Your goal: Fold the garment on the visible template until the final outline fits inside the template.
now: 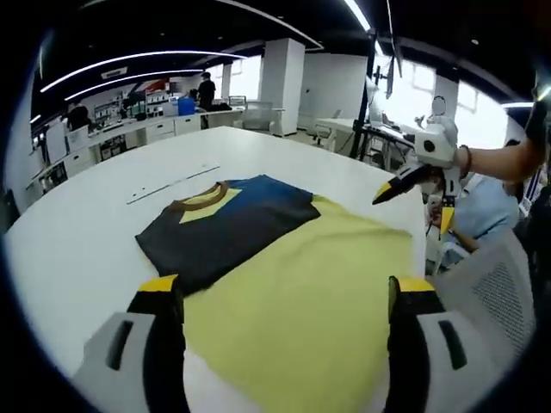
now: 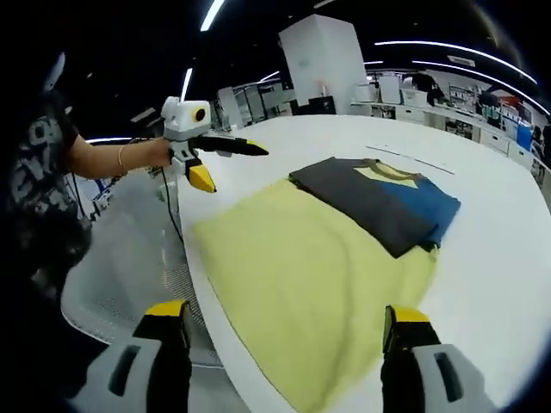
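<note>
- Nearest in the left gripper view, the left tool [image 1: 284, 297] has its yellow-tipped jaws spread wide with nothing between them, hanging above the near part of the yellow sheet [image 1: 318, 301].
- In the right gripper view, the right tool [image 2: 286, 323] is likewise spread and empty, poised over the near edge of the same sheet, close to the desk's rim.
- The yellow sheet looks to be the template: one pale rectangle lying flat on the white desk [image 1: 103, 224].
- The garment [image 1: 228, 224], a dark T-shirt with a blue part, a brown collar and yellow inside the neck, lies farther off, folded into a compact block. Its near side overlaps the template's far corner, while its collar end rests on bare desk.
- Judged from this, the fold is largely done but the outline does not yet sit inside the template.
- To do the step well, each tool should pinch an outer edge of the folded block, gathering all layers, then slide or lift it toward the template's middle without letting the fold open, and keep the template from wrinkling.
- Count: one garment, one template, two tools, one desk.
- Beyond the desk stand office benches, chairs and a few people in the far background.
</note>
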Action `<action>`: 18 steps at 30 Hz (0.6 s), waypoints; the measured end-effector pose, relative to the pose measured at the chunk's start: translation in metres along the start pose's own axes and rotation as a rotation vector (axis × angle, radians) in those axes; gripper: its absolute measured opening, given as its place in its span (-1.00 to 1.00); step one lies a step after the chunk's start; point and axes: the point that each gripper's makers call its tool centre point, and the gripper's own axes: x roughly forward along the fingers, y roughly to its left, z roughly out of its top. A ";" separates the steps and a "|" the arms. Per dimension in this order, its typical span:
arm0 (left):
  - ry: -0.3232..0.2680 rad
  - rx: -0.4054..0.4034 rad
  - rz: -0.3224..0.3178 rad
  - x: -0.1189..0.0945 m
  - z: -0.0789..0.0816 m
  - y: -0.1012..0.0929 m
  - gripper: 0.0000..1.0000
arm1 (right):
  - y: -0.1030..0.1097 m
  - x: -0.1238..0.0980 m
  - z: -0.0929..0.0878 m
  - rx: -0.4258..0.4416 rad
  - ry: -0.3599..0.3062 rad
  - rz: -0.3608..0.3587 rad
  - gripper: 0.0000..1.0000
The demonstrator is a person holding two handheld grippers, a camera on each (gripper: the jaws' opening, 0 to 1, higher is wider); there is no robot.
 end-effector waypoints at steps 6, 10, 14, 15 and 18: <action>0.048 -0.010 -0.044 -0.010 -0.033 -0.019 0.74 | -0.001 0.004 -0.014 -0.025 0.011 -0.006 0.70; 0.060 -0.028 -0.060 -0.015 -0.049 -0.028 0.63 | -0.004 0.005 -0.023 -0.009 0.002 -0.021 0.57; 0.092 -0.022 -0.063 -0.018 -0.065 -0.034 0.52 | -0.004 0.006 -0.033 -0.023 0.030 -0.025 0.55; 0.107 -0.023 -0.062 -0.018 -0.071 -0.035 0.50 | -0.004 0.006 -0.036 -0.029 0.042 -0.025 0.54; 0.121 -0.018 -0.058 -0.020 -0.079 -0.036 0.45 | -0.007 0.005 -0.043 -0.059 0.078 -0.047 0.48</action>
